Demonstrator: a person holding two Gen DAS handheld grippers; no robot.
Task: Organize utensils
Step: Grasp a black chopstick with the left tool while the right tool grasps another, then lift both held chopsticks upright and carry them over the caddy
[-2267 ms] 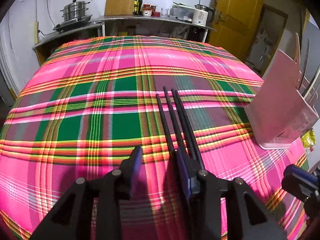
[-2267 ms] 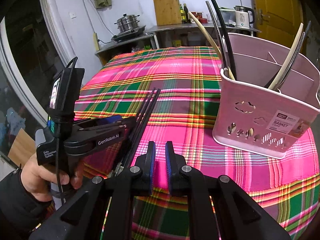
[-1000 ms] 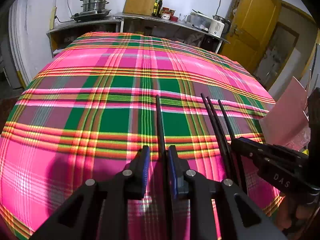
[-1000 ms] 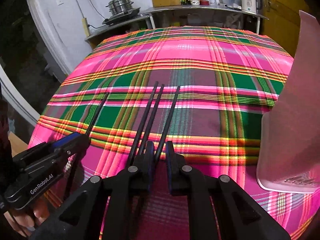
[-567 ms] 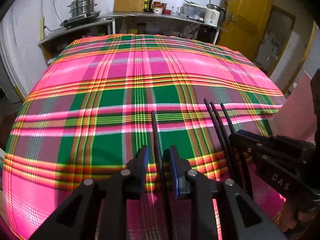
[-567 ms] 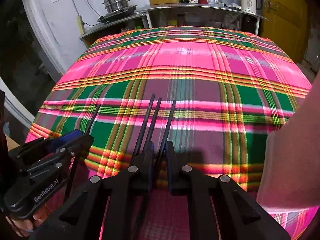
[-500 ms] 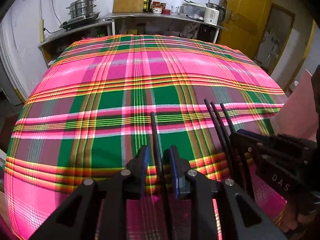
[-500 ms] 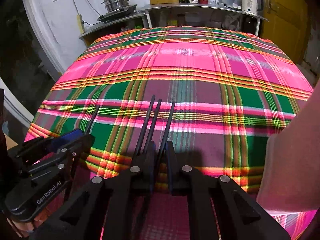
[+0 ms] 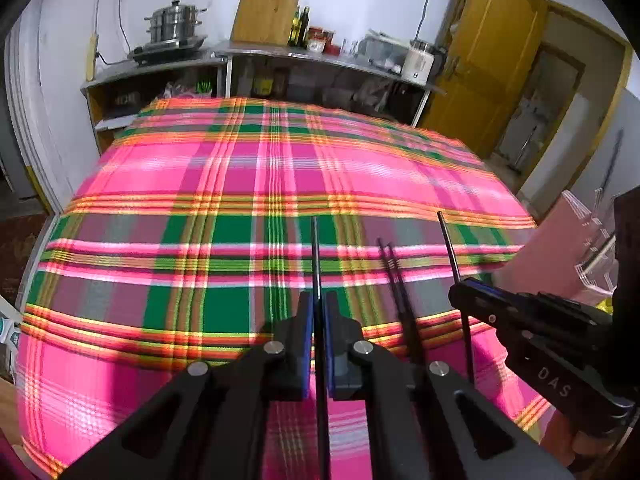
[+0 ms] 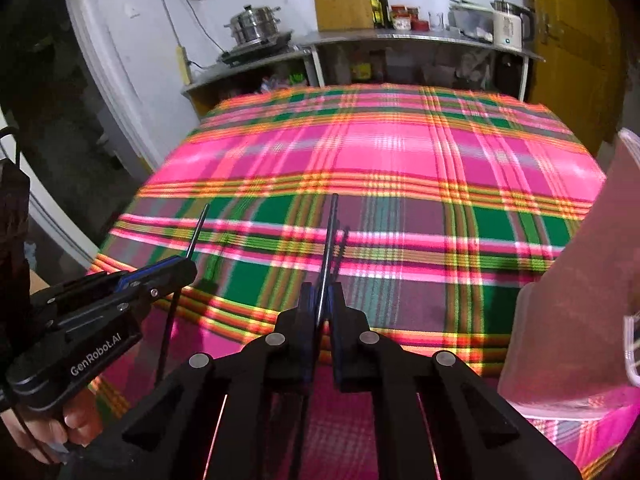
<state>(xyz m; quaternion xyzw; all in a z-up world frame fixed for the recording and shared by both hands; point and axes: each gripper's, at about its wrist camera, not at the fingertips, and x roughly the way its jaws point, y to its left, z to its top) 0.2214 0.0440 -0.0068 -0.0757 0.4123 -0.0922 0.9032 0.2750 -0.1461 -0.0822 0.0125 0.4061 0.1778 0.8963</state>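
Fingers of the left gripper (image 9: 318, 320) are pressed together on one black chopstick (image 9: 316, 256), and those of the right gripper (image 10: 322, 300) are clamped on another chopstick (image 10: 329, 240); both sticks point forward, lifted over the plaid worktop (image 9: 200, 184). A loose pair of chopsticks (image 9: 394, 276) lies on the cloth between the two grippers. The pink basket (image 10: 572, 312) stands on the worktop's right side, just beside the right gripper.

Judging from the thin, smooth sticks and a grip near one end, either one could pivot or slide out as it is tipped toward the basket, and a long free tip could catch the basket wall. With both grippers close, the sticks might also cross.

Only the left wrist view shows the loose pair clearly; in the right wrist view they are mostly hidden behind the held stick. That view shows the basket's near wall large, while the left sees only its corner.
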